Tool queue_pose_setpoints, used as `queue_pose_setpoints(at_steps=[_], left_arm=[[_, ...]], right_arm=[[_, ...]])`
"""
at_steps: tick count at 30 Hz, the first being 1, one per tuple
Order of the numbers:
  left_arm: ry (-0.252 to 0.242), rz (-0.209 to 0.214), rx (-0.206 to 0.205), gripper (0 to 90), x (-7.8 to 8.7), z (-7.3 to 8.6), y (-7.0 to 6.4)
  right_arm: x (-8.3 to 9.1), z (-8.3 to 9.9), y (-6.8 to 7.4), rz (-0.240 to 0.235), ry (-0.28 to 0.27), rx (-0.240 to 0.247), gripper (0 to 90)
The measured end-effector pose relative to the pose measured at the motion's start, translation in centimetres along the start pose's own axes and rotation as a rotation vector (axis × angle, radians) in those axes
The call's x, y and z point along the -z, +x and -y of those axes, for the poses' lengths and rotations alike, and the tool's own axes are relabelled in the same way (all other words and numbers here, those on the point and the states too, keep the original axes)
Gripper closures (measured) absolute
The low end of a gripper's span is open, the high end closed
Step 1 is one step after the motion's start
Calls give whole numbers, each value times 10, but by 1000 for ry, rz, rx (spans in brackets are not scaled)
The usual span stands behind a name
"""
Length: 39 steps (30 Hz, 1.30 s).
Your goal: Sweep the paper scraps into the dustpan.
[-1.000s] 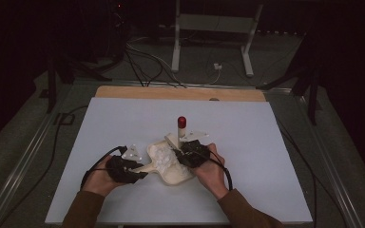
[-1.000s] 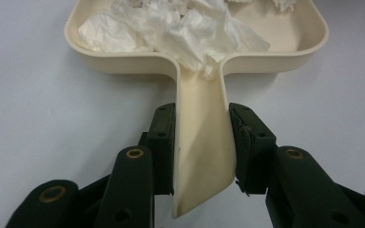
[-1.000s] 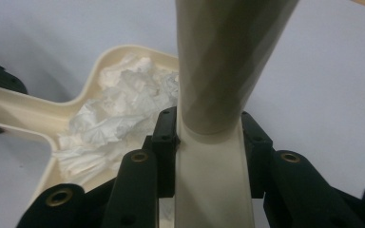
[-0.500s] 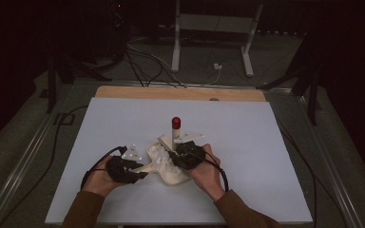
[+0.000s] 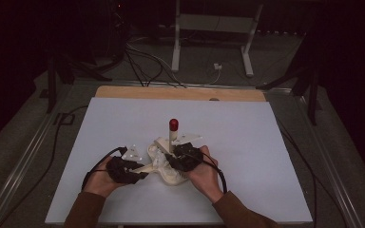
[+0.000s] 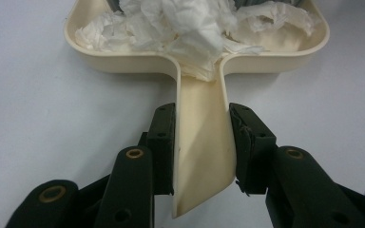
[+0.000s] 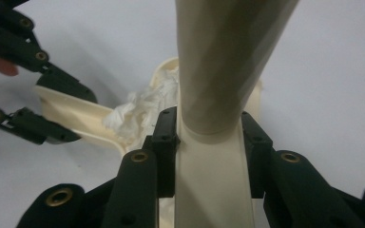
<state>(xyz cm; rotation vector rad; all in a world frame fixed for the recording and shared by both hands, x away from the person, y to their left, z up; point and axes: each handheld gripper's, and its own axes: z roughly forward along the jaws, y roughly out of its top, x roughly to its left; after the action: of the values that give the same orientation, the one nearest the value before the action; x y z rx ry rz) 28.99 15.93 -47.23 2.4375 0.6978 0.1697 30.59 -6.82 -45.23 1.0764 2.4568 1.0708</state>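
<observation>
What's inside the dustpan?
Crumpled white tissue paper fills the cream dustpan, spilling toward its handle, which the left gripper clamps. Anything beneath the paper is covered.

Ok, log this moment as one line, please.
left gripper: shut on dustpan handle | right gripper: shut on brush handle | crumpled tissue: in dustpan | surface: white table

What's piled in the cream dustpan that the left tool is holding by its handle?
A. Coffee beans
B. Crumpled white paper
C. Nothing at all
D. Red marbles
B: in the left gripper view, the dustpan holds crumpled white paper, with the left tool clamped on its handle.
</observation>
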Motion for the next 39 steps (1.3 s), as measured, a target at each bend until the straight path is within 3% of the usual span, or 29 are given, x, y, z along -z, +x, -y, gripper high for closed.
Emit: queue_pose_setpoints(at_steps=[6, 21, 39], left_arm=[[-7, -1, 12, 656, -4, 6, -1], [-17, -5, 14, 656, -10, 13, -3], [-17, -7, 15, 656, -13, 17, -2]], right_arm=[[-2, 0, 3, 18, 9, 38, 669], [1, 0, -9, 59, -1, 34, 669], [10, -3, -32, 111, -26, -17, 669]])
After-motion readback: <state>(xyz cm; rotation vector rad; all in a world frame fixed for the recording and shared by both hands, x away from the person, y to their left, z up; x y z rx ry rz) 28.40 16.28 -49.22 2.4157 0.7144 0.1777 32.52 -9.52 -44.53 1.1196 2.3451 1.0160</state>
